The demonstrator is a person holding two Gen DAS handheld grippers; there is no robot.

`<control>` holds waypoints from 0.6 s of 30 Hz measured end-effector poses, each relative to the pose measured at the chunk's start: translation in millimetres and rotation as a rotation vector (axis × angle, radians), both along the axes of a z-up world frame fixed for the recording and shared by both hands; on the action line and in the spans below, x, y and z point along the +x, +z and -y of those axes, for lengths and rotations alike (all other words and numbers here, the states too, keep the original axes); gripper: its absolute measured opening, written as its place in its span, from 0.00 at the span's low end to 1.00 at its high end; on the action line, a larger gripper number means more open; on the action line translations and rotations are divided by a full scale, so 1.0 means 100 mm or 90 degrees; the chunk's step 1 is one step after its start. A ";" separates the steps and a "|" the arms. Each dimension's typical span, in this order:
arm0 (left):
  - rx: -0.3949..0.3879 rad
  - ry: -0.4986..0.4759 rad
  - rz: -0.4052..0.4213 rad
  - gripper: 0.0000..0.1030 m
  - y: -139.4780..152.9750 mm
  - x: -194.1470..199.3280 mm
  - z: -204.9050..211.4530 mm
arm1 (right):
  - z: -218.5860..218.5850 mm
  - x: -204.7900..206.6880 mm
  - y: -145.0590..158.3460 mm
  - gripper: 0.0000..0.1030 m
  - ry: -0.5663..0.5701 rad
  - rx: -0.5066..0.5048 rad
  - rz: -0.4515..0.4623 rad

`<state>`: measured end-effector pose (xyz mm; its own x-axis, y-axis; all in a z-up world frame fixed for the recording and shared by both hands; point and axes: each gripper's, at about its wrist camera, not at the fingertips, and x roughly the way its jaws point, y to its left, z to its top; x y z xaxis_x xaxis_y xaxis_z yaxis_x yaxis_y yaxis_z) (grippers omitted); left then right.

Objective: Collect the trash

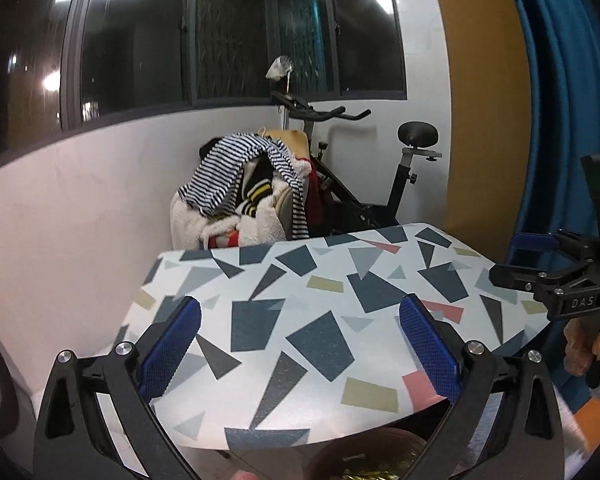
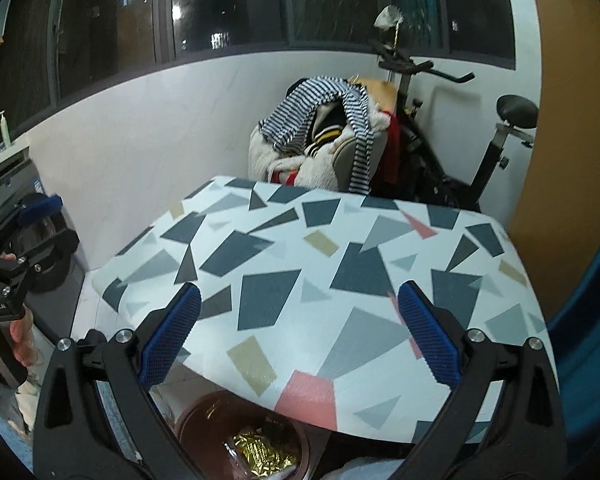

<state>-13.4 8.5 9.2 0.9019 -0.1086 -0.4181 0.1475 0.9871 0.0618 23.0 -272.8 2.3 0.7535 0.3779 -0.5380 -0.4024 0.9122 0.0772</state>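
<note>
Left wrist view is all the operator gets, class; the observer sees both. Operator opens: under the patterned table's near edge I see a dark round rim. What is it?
Observer: The right wrist view shows a brown bin, partly under the table.
Operator: Is anything in it?
Observer: Crumpled gold foil lies inside.
Operator: What is further left, outside my frame?
Observer: A pump bottle stands at the far left.

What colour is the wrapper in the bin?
Shiny gold wrapper in the brown bin; right wrist view.
</note>
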 end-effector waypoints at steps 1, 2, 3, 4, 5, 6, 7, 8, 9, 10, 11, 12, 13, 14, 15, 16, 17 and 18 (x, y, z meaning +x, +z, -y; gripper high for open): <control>-0.006 -0.003 -0.009 0.94 0.01 0.02 -0.01 | 0.02 0.00 0.04 0.94 -0.002 0.000 0.004; -0.009 0.000 -0.015 0.94 0.01 0.04 -0.02 | 0.03 -0.01 0.06 0.94 -0.003 0.000 0.005; -0.010 0.003 -0.017 0.94 0.01 0.04 -0.02 | 0.04 -0.01 0.09 0.94 -0.004 0.001 0.007; -0.009 0.008 -0.022 0.94 0.00 0.06 -0.03 | 0.05 0.00 0.12 0.94 -0.006 0.001 0.009; -0.009 0.010 -0.029 0.94 0.00 0.08 -0.03 | 0.06 -0.02 0.13 0.94 -0.007 0.001 0.010; -0.009 0.010 -0.035 0.94 -0.02 0.09 -0.03 | 0.06 -0.03 0.15 0.94 -0.008 0.001 0.010; -0.010 0.012 -0.038 0.94 -0.02 0.09 -0.04 | 0.07 -0.03 0.16 0.94 -0.009 0.002 0.011; -0.011 0.014 -0.042 0.94 -0.03 0.10 -0.04 | 0.08 -0.03 0.18 0.94 -0.009 0.002 0.011; -0.016 0.014 -0.046 0.94 -0.03 0.11 -0.06 | 0.07 -0.06 0.19 0.94 -0.010 0.002 0.012; -0.022 0.012 -0.050 0.94 -0.04 0.11 -0.07 | 0.08 -0.06 0.20 0.94 -0.010 0.002 0.012; -0.032 0.010 -0.055 0.94 -0.04 0.12 -0.09 | 0.07 -0.05 0.19 0.94 -0.009 0.002 0.012; -0.037 0.010 -0.057 0.94 -0.04 0.12 -0.10 | 0.07 -0.06 0.19 0.94 -0.010 0.002 0.012; -0.040 0.014 -0.059 0.94 -0.05 0.12 -0.12 | 0.07 -0.06 0.19 0.94 -0.010 0.001 0.013; -0.041 0.016 -0.058 0.94 -0.05 0.12 -0.12 | 0.08 -0.06 0.21 0.94 -0.011 0.001 0.012; -0.041 0.019 -0.058 0.94 -0.05 0.12 -0.13 | 0.07 -0.06 0.20 0.94 -0.010 0.002 0.012; -0.042 0.021 -0.058 0.94 -0.05 0.12 -0.14 | 0.07 -0.06 0.20 0.94 -0.010 0.002 0.012; -0.044 0.021 -0.059 0.94 -0.05 0.12 -0.15 | 0.08 -0.06 0.21 0.94 -0.010 0.003 0.012; -0.043 0.022 -0.058 0.94 -0.05 0.12 -0.15 | 0.07 -0.06 0.20 0.94 -0.010 0.002 0.012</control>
